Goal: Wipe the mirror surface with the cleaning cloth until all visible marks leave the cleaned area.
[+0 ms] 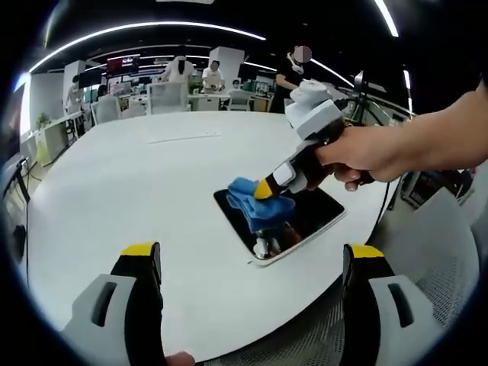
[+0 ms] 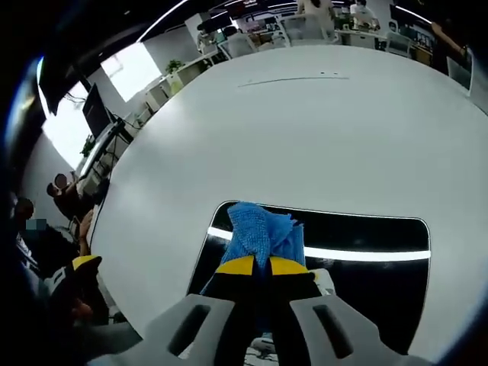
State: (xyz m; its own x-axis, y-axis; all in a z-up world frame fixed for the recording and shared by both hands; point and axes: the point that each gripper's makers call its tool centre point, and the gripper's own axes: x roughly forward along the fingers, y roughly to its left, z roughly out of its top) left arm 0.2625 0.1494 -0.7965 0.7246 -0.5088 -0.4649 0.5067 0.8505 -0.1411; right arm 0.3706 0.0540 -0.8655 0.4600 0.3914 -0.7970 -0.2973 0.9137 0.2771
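**Blue cloth pressed on the mirror by the right gripper**

The mirror (image 1: pixel 293 221) is the landmark here: a dark, rounded-corner rectangle lying flat on the white table (image 1: pixel 152 198), close to the table's near edge.

In the left gripper view, the left gripper (image 1: pixel 252 263) sits well short of the mirror, over the table's near edge. Its two yellow-tipped jaws stand wide apart with nothing between them. Beyond them, on the mirror's left part, lies the blue cleaning cloth (image 1: pixel 248 200), bunched into folds and partly overlapping the glass edge. The right gripper (image 1: pixel 268 188) comes in from the right of the mirror, held by a person's hand (image 1: pixel 366 152), with its yellow tip down on the cloth. Past the mirror's right side, off the table, is a mesh chair (image 1: pixel 435 267).

In the right gripper view, the mirror (image 2: pixel 366 267) shows a bright strip of reflected ceiling light across it (the glass is otherwise dark). The cleaning cloth (image 2: pixel 259 232) rests on the mirror's left half, reaching up to its far edge. The right gripper (image 2: pixel 255 265) has its jaws closed almost together on the cloth's near end. The table (image 2: pixel 305 137) stretches far beyond the mirror.
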